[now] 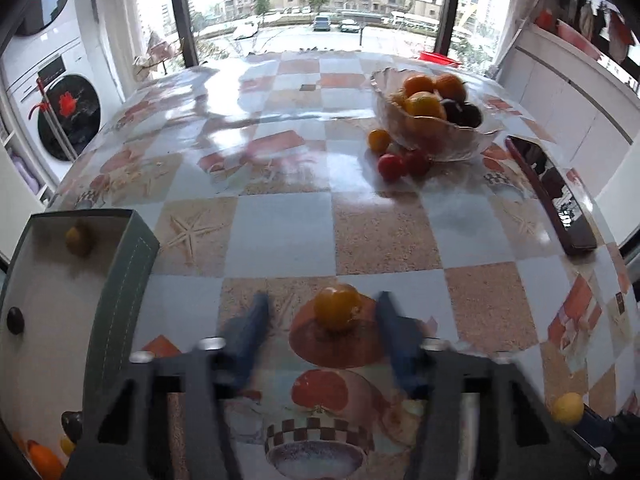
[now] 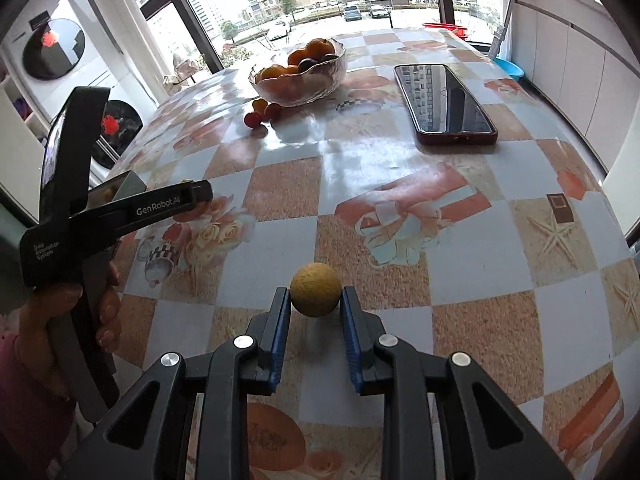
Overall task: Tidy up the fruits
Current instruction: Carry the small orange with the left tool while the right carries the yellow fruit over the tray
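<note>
Right tongs [image 2: 316, 300] pinch a round, dull-yellow fruit [image 2: 316, 295].

The left gripper's fingers [image 1: 256, 328] are smeared by motion blur, so whether they touch the orange fruit [image 1: 337, 306] between them cannot be told. The box [image 1: 120, 280] is cut off by the left edge, its lower fruits partly hidden behind the gripper. Fruit deep in the bowl [image 1: 432, 136] is blurred. The phone [image 1: 560, 216] shows only edge-on.
</note>
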Available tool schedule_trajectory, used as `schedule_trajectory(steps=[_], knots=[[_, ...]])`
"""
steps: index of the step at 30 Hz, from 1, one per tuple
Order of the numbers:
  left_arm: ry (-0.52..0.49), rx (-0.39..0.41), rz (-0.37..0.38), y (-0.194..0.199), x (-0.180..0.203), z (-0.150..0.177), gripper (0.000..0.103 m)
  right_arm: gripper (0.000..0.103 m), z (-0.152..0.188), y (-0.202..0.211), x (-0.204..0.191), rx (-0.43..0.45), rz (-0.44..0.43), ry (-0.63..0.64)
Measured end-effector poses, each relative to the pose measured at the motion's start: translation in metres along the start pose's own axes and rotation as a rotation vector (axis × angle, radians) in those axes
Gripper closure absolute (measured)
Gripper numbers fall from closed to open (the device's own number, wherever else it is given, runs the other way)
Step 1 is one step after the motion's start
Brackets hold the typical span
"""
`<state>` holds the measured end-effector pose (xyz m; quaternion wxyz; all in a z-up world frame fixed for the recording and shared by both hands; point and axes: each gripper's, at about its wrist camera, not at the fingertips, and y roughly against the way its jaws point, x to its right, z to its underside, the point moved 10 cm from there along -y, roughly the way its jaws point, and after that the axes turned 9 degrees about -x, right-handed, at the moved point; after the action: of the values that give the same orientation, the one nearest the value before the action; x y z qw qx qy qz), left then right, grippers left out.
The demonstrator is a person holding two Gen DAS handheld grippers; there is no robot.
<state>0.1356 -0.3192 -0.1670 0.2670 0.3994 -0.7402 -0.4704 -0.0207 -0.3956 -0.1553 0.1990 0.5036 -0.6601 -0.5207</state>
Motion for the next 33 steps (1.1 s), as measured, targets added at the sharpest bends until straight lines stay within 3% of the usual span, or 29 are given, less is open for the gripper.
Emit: schedule_trajectory(steps=[2, 11, 18, 27, 33], knots=[[-0.015, -0.002, 0.013, 0.002, 0.003, 0.004, 0.079, 0.075, 0.003, 0.001, 0.000, -0.002, 0.002, 0.000], [-0.003, -0.002, 0.105, 0.046, -0.010, 0.054, 0.079, 0.075, 0.019, 0.011, -0.011, -0.016, 0.014, 0.012], [0.003, 0.042, 0.053, 0.088, -0.042, 0.093, 0.079, 0.075, 0.031, 0.016, -0.042, -0.030, -0.005, 0.049], [0.061, 0.136, -0.028, 0.122, -0.101, 0.099, 0.079, 0.075, 0.034, 0.023, -0.104, -0.042, -0.029, 0.145], [0.136, 0.145, -0.050, 0.124, -0.142, 0.105, 0.079, 0.075, 0.031, 0.018, -0.141, -0.061, -0.034, 0.205]])
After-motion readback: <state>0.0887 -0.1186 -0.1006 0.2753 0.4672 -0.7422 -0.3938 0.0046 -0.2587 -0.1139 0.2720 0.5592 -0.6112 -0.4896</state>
